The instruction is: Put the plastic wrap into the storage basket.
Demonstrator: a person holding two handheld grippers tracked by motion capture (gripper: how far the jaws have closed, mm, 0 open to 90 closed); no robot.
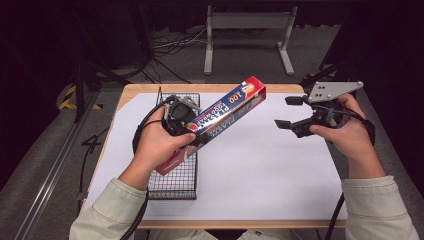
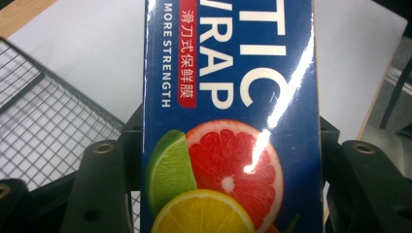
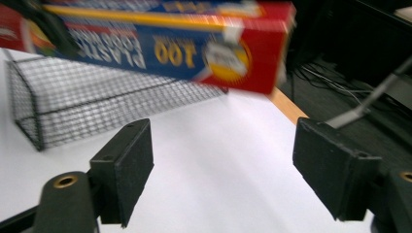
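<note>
Long blue-and-red cardboard box of plastic wrap (image 1: pixel 227 113), held clear of the white-covered surface (image 1: pixel 260 170) and slanting from the person's left hand toward the far edge. The left hand-held gripper (image 1: pixel 186 125) pinches the box across its width near the fruit-printed end; in the left gripper view the black jaws press against both long sides of the box (image 2: pixel 228 121). Below and beside it stands a long black wire-mesh basket (image 1: pixel 175 180), apparently holding nothing. The right hand-held gripper (image 1: pixel 287 112) hangs well apart at the right, jaws spread with nothing between them; its own view looks toward the red end of the box (image 3: pixel 243 53) and the basket (image 3: pixel 73 97). Judged progress: the box is lifted and carried; whether it goes into or comes out of the basket cannot be told, and setting it down remains.
</note>
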